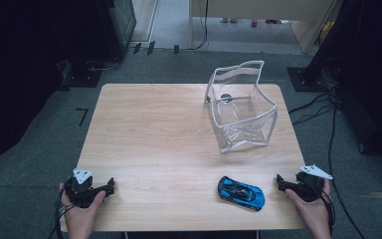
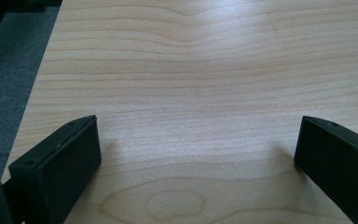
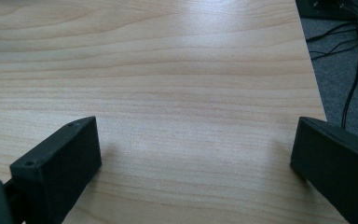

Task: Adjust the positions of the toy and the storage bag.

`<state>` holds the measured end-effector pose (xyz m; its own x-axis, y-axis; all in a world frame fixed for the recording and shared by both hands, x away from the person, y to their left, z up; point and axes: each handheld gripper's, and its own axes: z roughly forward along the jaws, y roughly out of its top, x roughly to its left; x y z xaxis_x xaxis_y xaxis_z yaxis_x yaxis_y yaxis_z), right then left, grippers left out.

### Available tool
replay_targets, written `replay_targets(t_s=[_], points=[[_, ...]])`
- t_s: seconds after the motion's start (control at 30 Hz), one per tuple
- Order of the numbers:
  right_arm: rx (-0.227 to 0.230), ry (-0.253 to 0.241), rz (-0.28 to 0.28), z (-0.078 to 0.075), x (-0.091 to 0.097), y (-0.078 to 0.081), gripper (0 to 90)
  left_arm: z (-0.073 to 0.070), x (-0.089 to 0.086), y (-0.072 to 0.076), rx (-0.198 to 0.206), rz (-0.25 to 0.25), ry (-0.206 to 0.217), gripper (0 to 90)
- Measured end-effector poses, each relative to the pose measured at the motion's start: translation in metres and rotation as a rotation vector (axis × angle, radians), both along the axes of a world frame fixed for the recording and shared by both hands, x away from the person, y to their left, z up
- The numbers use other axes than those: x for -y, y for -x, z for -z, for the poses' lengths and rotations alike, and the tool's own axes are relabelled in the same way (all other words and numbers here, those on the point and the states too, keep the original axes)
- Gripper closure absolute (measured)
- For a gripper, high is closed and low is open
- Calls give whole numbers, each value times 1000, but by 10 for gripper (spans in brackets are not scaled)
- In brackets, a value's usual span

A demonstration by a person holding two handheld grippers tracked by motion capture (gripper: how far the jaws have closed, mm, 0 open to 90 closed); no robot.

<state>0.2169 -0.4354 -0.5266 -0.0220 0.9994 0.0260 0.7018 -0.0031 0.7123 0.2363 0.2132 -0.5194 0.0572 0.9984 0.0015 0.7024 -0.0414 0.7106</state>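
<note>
A blue toy car with black trim lies on the wooden table near the front edge, right of centre. A clear plastic pouch with white edging stands upright and open at the back right. My left gripper rests at the front left corner, jaws wide apart, bare wood between them. My right gripper sits at the front right corner, a short way right of the car, open with nothing between its jaws.
Grey carpet surrounds the table. Black cables trail over the floor to the right, and the same cables lie beyond the table's right edge. Dark equipment stands at the back left. A light wooden desk is behind.
</note>
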Motion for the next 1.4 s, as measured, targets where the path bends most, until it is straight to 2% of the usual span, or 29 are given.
replay_targets(t_s=[0.1,0.17,0.2,0.23,0.27,0.3,0.37,0.43,0.47,0.5,0.57,0.6,0.63,0.67,0.77,0.8,0.83,0.87,0.9,1.03,1.17,1.3,1.4], points=[[-4,1,5,0,0,1,31,-1,4,-2,-10,-33,0,5],[18,20,5,-3,-1,4,156,-4,6,-3,-36,-32,-14,5],[18,20,5,-3,-1,4,156,-4,6,-3,-36,-32,-14,5],[27,51,17,-4,-2,4,182,-5,11,-3,-24,-37,-58,5],[31,52,15,-5,-3,4,199,-5,12,-3,-21,-33,-70,6],[34,55,20,-5,-4,4,214,-5,12,-3,-21,-33,-70,11],[38,50,28,-7,-7,2,245,-7,17,-2,-2,-36,-76,91],[56,29,25,-11,-9,1,269,-11,21,-2,11,-26,-61,146],[56,29,25,-11,-9,1,269,-11,21,-2,11,-26,-61,145],[70,-1,24,-15,-10,0,294,-16,28,-3,25,-4,-28,146],[82,-18,24,-18,-12,-1,329,-21,37,-6,41,19,14,162],[82,-18,24,-18,-12,-1,329,-21,37,-6,41,19,14,180],[93,-33,21,-24,-15,-4,367,-27,45,-11,42,47,102,206],[99,-44,22,-27,-15,-6,379,-30,50,-13,47,61,135,229],[136,-60,4,-40,-19,-12,404,-41,68,-25,63,112,191,294],[136,-60,4,-40,-19,-12,404,-41,68,-25,63,112,191,315],[158,-63,-13,-49,-22,-17,423,-50,82,-34,78,145,218,331],[172,-62,-20,-53,-24,-20,431,-50,82,-34,78,145,218,342],[181,-62,-26,-57,-25,-23,442,-60,100,-43,94,185,237,355],[202,-60,-65,-67,-31,-41,460,-83,139,-56,133,299,270,418],[199,-34,-138,-66,-38,-59,461,-105,179,-66,157,410,305,477],[194,-21,-142,-62,-36,-73,465,-119,214,-73,151,511,347,517],[187,-46,-138,-59,-29,-81,506,-120,235,-73,157,540,350,516]])
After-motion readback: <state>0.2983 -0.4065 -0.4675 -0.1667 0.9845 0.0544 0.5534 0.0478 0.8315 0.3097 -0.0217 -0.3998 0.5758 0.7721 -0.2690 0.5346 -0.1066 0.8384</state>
